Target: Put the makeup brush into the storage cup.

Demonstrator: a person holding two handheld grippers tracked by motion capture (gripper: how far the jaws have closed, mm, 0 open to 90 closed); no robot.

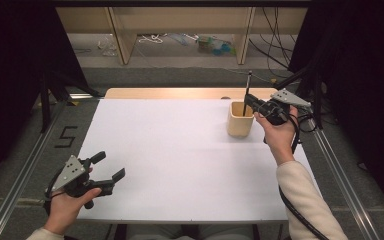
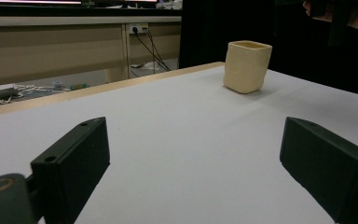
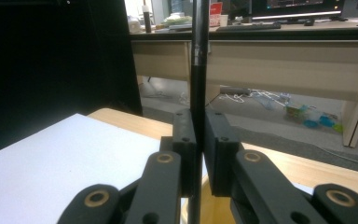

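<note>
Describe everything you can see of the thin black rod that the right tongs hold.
The rod is thin, black and straight, perhaps a pen or a brush handle; a narrow ring marks a joint high on it. It stands nearly upright, its lower end inside the cream cup at the far right of the white table, its upper end rising above. The right tongs are shut on its middle, one pad on each side.

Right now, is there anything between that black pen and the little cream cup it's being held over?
Nothing visible. The right gripper is clamped on the black pen, holding it upright, and its lower end already dips into the open mouth of the cream cup.
</note>
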